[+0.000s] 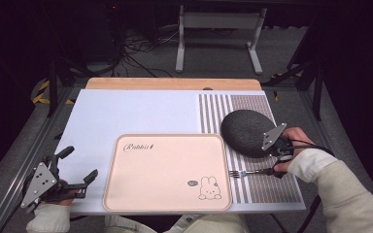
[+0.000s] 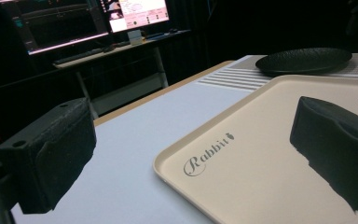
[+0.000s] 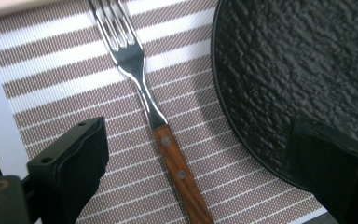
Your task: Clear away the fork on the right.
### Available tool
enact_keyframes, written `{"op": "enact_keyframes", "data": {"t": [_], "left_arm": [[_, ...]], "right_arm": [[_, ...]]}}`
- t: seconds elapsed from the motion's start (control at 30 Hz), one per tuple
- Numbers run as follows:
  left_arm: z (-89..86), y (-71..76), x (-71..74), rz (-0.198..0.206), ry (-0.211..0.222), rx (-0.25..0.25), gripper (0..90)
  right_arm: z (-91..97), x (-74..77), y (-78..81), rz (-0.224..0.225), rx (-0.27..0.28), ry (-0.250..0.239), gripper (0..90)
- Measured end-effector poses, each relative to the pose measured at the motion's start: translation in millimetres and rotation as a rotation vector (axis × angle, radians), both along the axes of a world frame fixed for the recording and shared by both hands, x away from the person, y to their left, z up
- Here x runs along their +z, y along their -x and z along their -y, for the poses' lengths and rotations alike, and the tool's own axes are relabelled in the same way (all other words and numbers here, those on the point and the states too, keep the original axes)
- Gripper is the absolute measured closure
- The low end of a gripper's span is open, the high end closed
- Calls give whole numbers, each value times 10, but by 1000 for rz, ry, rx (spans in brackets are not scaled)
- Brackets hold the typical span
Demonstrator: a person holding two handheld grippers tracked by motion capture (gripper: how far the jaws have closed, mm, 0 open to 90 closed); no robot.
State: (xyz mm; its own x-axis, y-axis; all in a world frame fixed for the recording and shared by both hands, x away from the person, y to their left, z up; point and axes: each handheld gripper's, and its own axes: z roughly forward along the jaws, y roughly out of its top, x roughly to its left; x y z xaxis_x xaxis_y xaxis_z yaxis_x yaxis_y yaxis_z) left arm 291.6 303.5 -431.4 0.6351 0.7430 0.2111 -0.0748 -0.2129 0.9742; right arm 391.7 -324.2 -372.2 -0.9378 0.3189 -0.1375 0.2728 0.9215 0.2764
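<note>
On the striped mat point(image 1: 252, 187), right tool point(image 3: 196, 154) spread astride fork point(image 3: 168, 144), beside empty black plate point(image 1: 245, 132), left tool point(image 1: 80, 167) spread.

Overhead light keeps the table point(image 1: 141, 114) bright against dark surroundings, glare streaks the fork point(image 3: 135, 60), and the near jaws in both gripper views are softly blurred.

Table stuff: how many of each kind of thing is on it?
Tray: 1
Plate: 1
Fork: 1
Striped mat: 1
Total: 4
</note>
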Motion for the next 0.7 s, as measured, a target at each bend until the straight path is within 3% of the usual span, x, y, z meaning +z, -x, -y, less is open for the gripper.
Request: {"op": "enact_keyframes", "data": {"t": [0.43,0.53,0.7], "left_arm": [[0,0,0,-2,-3,-2,9],[-1,-1,0,-3,-2,-1,9],[0,-1,0,-3,-3,-2,9]], "right_arm": [[-36,-102,-20,-85,19,104,74],[-44,-139,-24,-115,28,142,108],[-55,-184,-14,-118,61,151,210]]}}
